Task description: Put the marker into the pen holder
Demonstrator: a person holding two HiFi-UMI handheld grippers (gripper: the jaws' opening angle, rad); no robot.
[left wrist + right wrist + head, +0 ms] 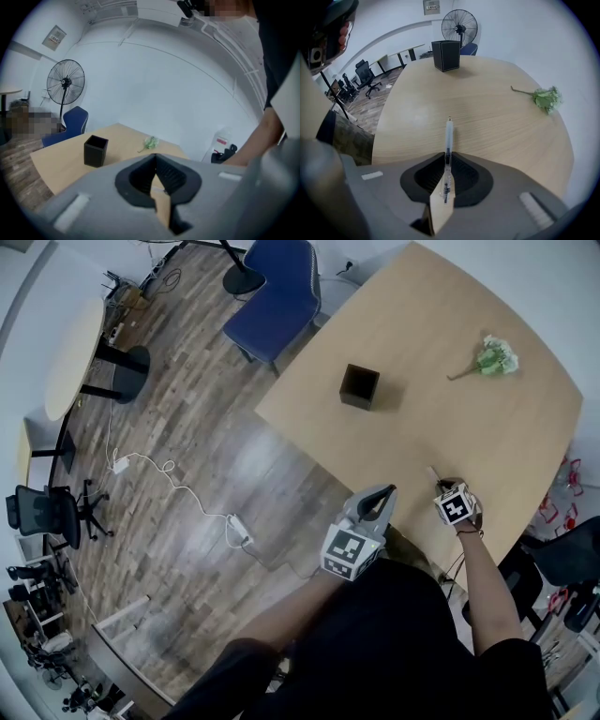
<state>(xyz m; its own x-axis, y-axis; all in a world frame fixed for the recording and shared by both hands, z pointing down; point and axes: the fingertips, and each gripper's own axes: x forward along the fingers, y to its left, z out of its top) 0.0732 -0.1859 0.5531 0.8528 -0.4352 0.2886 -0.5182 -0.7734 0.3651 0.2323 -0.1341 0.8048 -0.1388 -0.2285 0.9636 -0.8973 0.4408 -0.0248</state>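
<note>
A slim clear marker (448,140) is clamped between the jaws of my right gripper (446,164) and points forward over the wooden table (487,117). In the head view this right gripper (448,493) hovers at the table's near edge, with the marker tip (432,472) poking out ahead. The black square pen holder (359,386) stands upright far ahead, near the table's left corner (446,55). My left gripper (379,497) is shut on nothing, held off the table's near-left edge; its own view (156,174) shows the pen holder (95,150) beyond.
A green flower sprig (494,356) lies on the far right of the table (546,99). A blue chair (277,296) stands beyond the table's left corner. A standing fan (65,84), office chairs and floor cables (178,488) are on the left.
</note>
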